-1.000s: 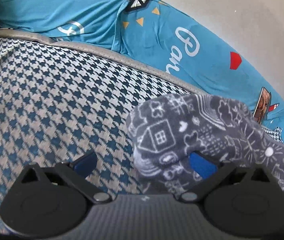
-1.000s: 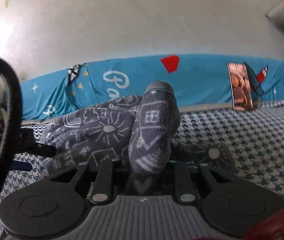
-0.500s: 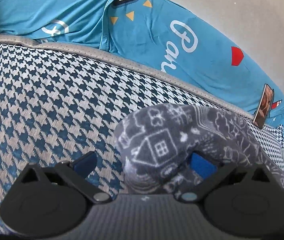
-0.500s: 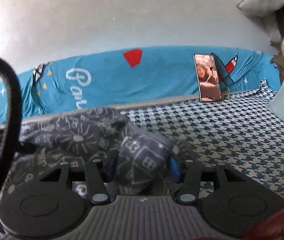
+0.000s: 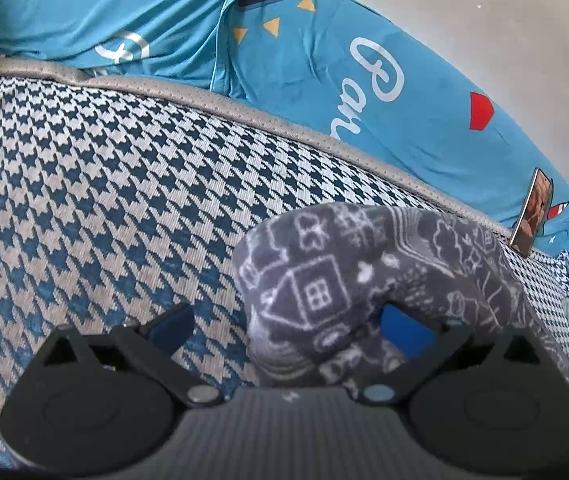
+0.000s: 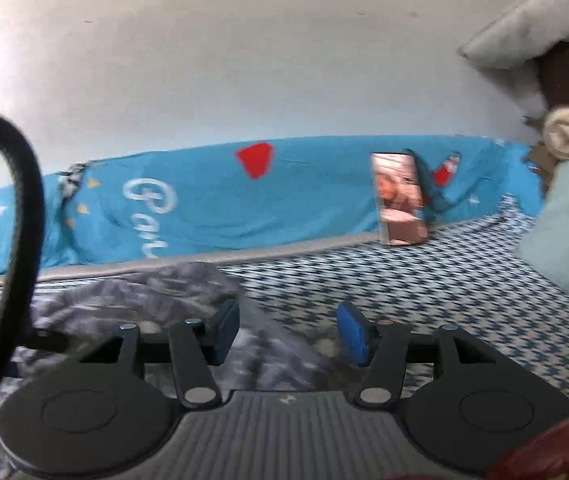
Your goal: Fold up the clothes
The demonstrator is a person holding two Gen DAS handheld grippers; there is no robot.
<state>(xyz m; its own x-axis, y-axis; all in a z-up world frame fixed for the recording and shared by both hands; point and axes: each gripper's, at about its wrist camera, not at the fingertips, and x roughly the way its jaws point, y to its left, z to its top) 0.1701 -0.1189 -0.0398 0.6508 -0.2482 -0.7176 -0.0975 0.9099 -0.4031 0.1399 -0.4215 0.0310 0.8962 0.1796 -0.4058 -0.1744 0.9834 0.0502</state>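
A dark grey fleece garment (image 5: 324, 280) printed with white doodles lies bunched on the houndstooth bed cover (image 5: 104, 200). In the left wrist view my left gripper (image 5: 286, 328) is open, its jaws wide apart. A fold of the garment drapes over its right finger (image 5: 404, 328), while the left finger (image 5: 168, 328) is bare above the cover. In the right wrist view, which is blurred, my right gripper (image 6: 290, 330) is open. The garment (image 6: 144, 292) lies low on the bed under and to the left of its fingers, with nothing held between them.
A blue printed sheet (image 5: 324, 60) is bunched along the wall behind the bed. A phone (image 6: 398, 198) leans upright against it. A pale green cloth (image 6: 568, 220) and pillows (image 6: 532, 28) fill the right side. A black cable (image 6: 24, 208) loops at the left.
My right gripper has opened and let go of the garment, which has dropped onto the bed. The left gripper stays open with the fold still draped on its right finger.
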